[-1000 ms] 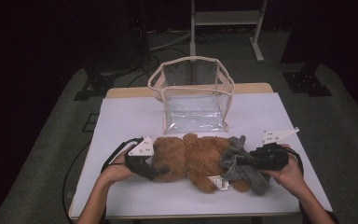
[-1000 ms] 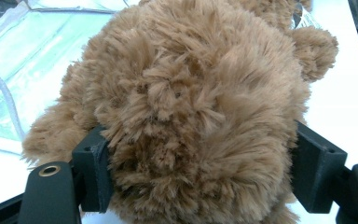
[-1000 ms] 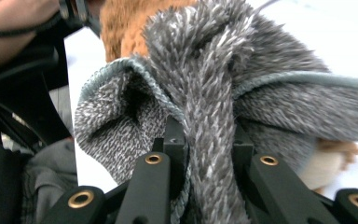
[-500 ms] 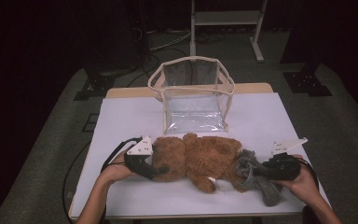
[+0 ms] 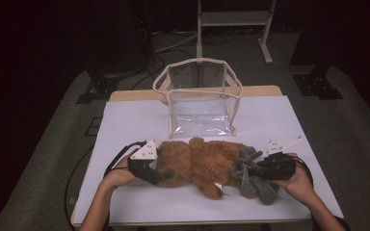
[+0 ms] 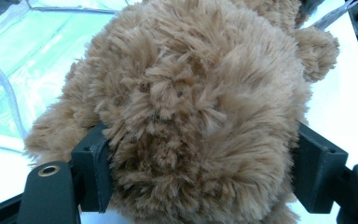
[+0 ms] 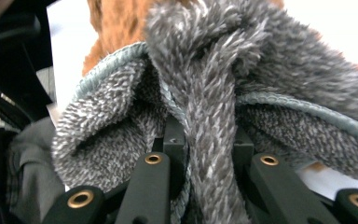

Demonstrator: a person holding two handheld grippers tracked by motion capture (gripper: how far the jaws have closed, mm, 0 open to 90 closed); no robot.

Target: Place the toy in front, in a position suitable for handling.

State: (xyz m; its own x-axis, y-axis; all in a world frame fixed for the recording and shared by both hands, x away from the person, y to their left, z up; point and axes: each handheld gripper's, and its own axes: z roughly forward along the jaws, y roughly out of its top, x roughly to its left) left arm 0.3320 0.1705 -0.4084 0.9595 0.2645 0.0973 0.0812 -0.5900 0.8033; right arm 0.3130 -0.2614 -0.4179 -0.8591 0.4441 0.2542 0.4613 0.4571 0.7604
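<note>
Teddy bear (image 5: 204,163) lay on bench (image 5: 289,120) before clear bag (image 5: 200,96). Left gripper (image 5: 166,174) clamped its head; right gripper (image 5: 250,169) pinched its grey scarf (image 5: 253,178). Soft, light, floppy: the body likely gives the surest hold.

Between your left claw's black jaws sits the teddy bear (image 6: 191,116), a shaggy golden brown all over, showing a deeper rust brown from the high view. Your right claw's black jaws, dotted with small brass rivets, close on the grey garment (image 7: 214,121), a heathered grey flecked with white, edged in a plain pale grey-blue trim. Each claw carries a pale grey three-cornered plate. Beyond both claws stands the clear bag (image 5: 200,98), see-through with a cream border. Under everything the table cover (image 5: 279,120) is plain white.
</note>
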